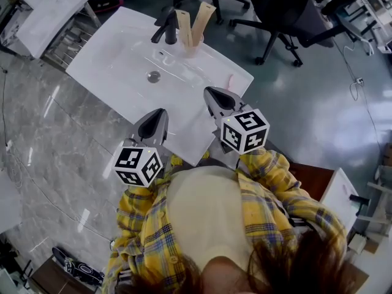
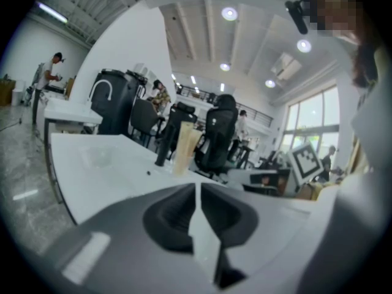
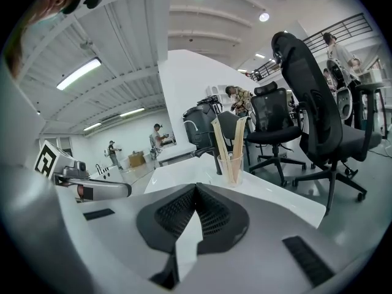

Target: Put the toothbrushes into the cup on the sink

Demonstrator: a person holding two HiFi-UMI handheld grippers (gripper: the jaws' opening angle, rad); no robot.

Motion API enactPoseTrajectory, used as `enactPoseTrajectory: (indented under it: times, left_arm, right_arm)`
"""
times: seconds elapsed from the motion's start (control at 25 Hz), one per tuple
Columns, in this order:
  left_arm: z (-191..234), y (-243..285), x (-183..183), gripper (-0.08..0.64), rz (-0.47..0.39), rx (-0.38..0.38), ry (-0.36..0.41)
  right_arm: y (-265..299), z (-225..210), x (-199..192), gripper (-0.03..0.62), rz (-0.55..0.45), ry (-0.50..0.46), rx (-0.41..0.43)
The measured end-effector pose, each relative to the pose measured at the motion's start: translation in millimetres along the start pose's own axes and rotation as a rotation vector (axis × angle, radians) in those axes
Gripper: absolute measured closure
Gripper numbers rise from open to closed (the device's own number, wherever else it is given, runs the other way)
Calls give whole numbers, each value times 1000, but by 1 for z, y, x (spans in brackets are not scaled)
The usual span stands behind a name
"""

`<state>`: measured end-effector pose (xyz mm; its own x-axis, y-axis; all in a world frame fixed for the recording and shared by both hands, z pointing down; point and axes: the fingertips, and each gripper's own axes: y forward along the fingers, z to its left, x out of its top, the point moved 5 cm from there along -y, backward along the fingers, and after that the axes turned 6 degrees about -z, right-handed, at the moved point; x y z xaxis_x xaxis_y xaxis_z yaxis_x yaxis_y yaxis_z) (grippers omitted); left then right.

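Over the near rim of the sink [image 1: 116,66], we hold the left claw [image 1: 162,113] and the right claw [image 1: 210,93], each closed on nothing. Two toothbrushes [image 1: 202,17] in tan sleeves stand in the cup [image 1: 191,48] beside the faucet [image 1: 164,28], well apart from both claws. We judge them light, stiff and slim, with smooth sleeves apt to slip, so mid-length is the place to pinch. The right gripper view shows that the cup is clear. Only the head view shows a small pink object [image 1: 230,82] near the sink's right rim.
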<state>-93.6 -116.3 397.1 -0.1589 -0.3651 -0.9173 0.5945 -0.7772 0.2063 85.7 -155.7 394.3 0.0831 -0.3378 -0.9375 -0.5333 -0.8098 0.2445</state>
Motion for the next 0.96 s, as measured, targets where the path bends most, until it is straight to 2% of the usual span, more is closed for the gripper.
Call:
enactPoseTrajectory:
  times: [0.96]
  left_arm:
    - [0,1,-1,534,-2,18,-14]
  right_arm:
    - [3,4,0,578,18,-1,28]
